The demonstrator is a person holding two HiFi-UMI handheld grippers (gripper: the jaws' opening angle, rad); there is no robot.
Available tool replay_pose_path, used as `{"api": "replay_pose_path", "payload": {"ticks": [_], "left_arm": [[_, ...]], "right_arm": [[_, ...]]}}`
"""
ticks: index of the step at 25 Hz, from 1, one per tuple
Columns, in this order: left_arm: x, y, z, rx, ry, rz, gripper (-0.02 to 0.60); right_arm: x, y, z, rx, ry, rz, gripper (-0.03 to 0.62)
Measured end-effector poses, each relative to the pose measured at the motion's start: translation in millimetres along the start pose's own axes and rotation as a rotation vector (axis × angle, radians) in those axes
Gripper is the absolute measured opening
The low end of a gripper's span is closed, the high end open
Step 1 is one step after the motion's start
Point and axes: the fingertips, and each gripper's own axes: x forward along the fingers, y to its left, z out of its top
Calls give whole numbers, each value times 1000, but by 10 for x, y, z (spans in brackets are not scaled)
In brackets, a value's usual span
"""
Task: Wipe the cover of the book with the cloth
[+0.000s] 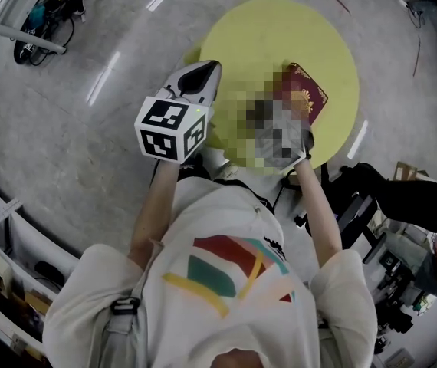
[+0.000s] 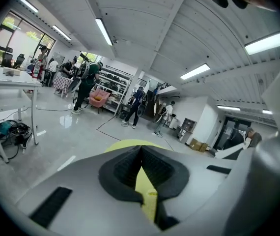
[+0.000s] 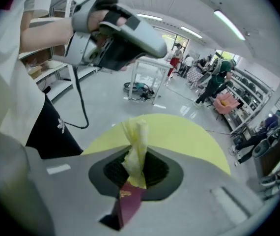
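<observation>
A person stands over a round yellow counter (image 1: pixel 264 37) with a tool in each hand. The right tool (image 3: pixel 136 167) has its jaws clamped on a twisted yellow cloth (image 3: pixel 136 146), which sticks out past the jaw tips. The book (image 1: pixel 308 96), maroon with gold print on its cover, lies flat on the right part of the counter. In the head view it is just beyond the right tool. In the right gripper view a strip of its cover (image 3: pixel 129 200) shows through the gap under the cloth, so the book sits directly below that tool. Whether cloth and cover are touching cannot be made out.

The left tool (image 1: pixel 207 69), with its marker cube (image 1: pixel 171 129), is held above the counter's near-left edge, well apart from the book. Its jaws are closed together with nothing between them, and only the yellow counter shows through the slit.
</observation>
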Motion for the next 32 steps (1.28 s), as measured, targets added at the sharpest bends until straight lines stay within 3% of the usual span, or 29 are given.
{"api": "replay_pose_path", "payload": {"ticks": [7,15,19,21,24,29,32], "left_arm": [[-54,-444,644,132,-107,-73,16],[-252,-1678,1545,404,-293,-267,15],[-281,-2279,1636,515,-350,-325,15],[-296,-2523,1604,554,-361,-366,15],[-325,-2843,1568,572,-378,-425,15],[-321,-3173,1552,626,-446,-441,15],[-238,-3273,1464,632,-415,-461,16]], "right_arm": [[-1047,-821,588,194,-288,-334,29],[-2949,-1095,921,337,-732,-742,29],[-3464,-989,608,273,-654,-955,29],[-3553,-867,440,280,-615,-1014,29],[-3620,-702,235,340,-631,-1039,29],[-3685,-629,-84,428,-640,-1061,29],[-3709,-618,-231,477,-647,-1070,29]]}}
